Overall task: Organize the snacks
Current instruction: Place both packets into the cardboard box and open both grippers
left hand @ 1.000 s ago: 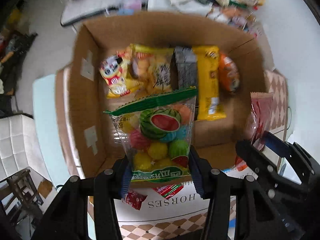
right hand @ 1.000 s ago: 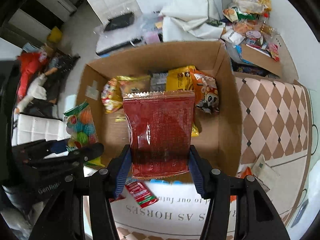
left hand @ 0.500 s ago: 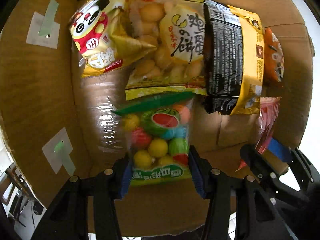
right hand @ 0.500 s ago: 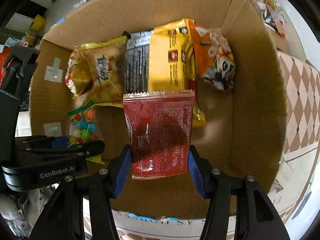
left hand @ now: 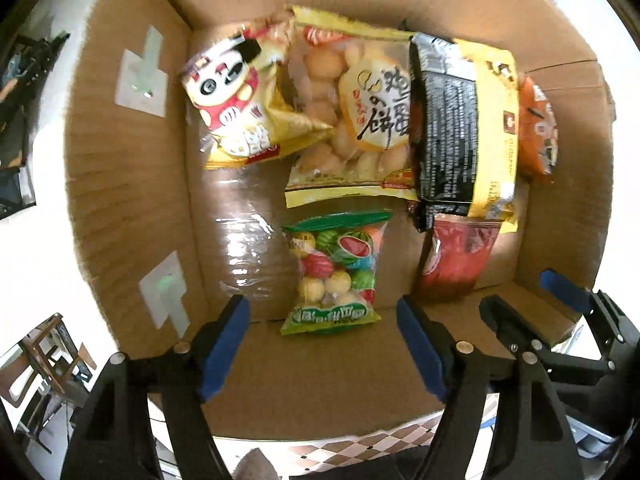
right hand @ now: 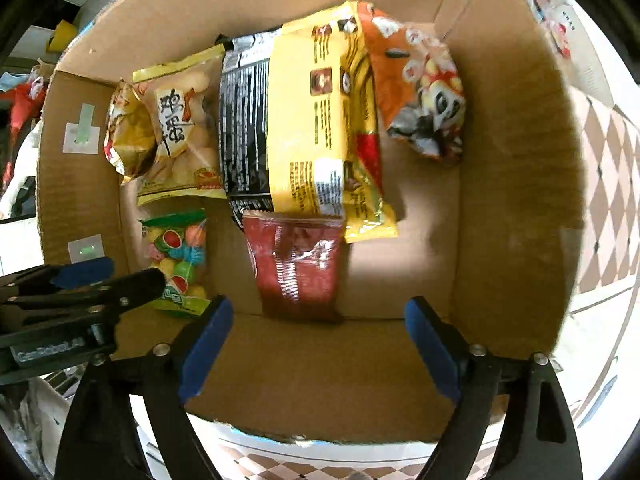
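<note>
Both grippers hang over an open cardboard box [left hand: 132, 184] [right hand: 516, 184]. My left gripper [left hand: 322, 344] is open and empty; the fruit-candy bag [left hand: 336, 272] with the green top lies on the box floor just beyond its fingertips. My right gripper [right hand: 318, 340] is open and empty; the dark red packet [right hand: 298, 268] lies on the floor beyond it. The red packet [left hand: 456, 258] and the right gripper [left hand: 560, 312] also show in the left wrist view. The candy bag [right hand: 176, 252] and the left gripper [right hand: 92, 284] show in the right wrist view.
At the far side of the box lie a panda bag [left hand: 240, 112], a yellow biscuit bag [left hand: 356, 120], a black packet [left hand: 444, 132], a yellow packet [right hand: 320, 120] and an orange bag [right hand: 424, 92]. A checkered surface [right hand: 608, 176] lies right of the box.
Both grippers opened inside the box and let go of their packets. The candy bag and the red packet now lie on the box floor, side by side.
</note>
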